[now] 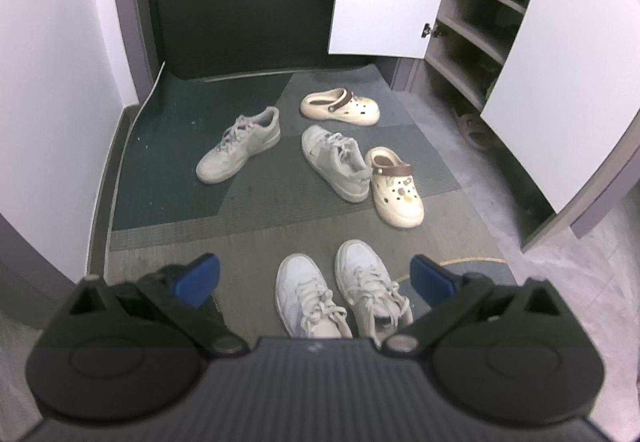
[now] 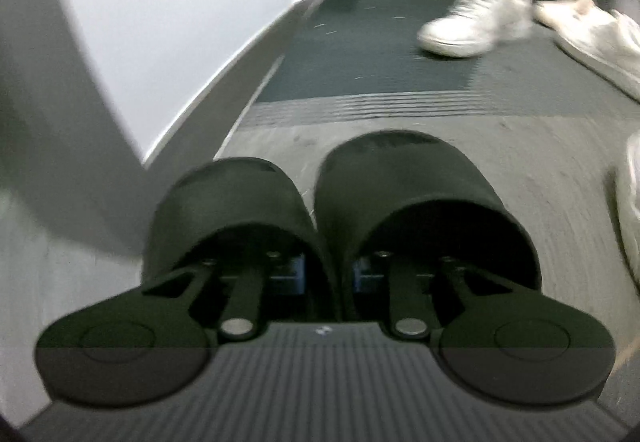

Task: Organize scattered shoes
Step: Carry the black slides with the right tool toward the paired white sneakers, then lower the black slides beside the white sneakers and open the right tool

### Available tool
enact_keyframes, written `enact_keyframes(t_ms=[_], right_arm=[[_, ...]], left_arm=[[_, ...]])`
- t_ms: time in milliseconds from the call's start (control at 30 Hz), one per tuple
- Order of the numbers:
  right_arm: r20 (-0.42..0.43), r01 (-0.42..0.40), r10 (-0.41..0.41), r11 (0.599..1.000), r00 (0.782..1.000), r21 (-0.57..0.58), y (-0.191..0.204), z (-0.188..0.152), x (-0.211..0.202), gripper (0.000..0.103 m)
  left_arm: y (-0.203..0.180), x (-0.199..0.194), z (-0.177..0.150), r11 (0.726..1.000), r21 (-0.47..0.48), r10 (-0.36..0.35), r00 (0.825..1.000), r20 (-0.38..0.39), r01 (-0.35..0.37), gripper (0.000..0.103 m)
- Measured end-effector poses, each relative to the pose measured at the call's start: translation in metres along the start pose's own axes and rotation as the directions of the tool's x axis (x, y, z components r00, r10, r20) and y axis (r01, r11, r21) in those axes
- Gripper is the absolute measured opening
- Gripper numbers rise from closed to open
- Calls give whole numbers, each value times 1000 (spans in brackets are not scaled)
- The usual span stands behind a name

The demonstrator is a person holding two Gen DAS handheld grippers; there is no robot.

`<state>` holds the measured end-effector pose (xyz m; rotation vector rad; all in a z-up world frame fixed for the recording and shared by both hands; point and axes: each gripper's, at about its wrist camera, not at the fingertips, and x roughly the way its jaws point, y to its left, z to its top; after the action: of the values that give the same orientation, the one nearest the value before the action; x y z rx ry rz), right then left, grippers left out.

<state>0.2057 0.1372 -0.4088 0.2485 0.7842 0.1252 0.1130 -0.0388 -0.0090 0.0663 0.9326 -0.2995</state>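
The right claw [image 2: 326,266] has one finger tucked into each of two black slippers [image 2: 416,182] and is drawn in tight, pinching their inner walls together, so both hang from that one squeeze just above the floor [image 2: 520,178]. That looks chancy to me: only the thin inner sides are caught, and a quick turn of the wrist could let one slipper slide off and drop. The right wrist view is smeared, which makes me think the hand is swinging.

The left claw [image 1: 316,276] stands wide open with nothing in it, hanging over a pair of white sneakers [image 1: 340,290] set side by side at 6 o'clock. Going left to right across the mat: a grey sneaker [image 1: 240,142] at 10 o'clock, its mate [image 1: 336,162] near the centre, touching or nearly touching a cream clog [image 1: 396,186], and a second clog [image 1: 340,106] at 12 o'clock.

At 2 o'clock the shoe cabinet [image 1: 472,22] stands with both doors open. Its nearer door [image 1: 560,82] juts into the walkway, and the loose shoes lie between the carrier and the shelves, easy to trip on.
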Motion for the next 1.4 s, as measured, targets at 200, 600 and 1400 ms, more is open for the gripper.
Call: enact_keyframes(t_ms=[200, 600, 1400], right_arm=[[-51, 122, -112, 958, 992, 260, 1, 19, 10, 23], [-119, -66, 76, 994, 990, 88, 2, 16, 3, 50], [199, 157, -170, 985, 965, 78, -227, 26, -230, 101]], left_arm=[[1, -1, 2, 1000, -1, -8, 1000, 4, 8, 103], [4, -3, 25, 998, -53, 43, 997, 71, -39, 103], [-9, -46, 7, 998, -29, 55, 989, 135, -52, 103]])
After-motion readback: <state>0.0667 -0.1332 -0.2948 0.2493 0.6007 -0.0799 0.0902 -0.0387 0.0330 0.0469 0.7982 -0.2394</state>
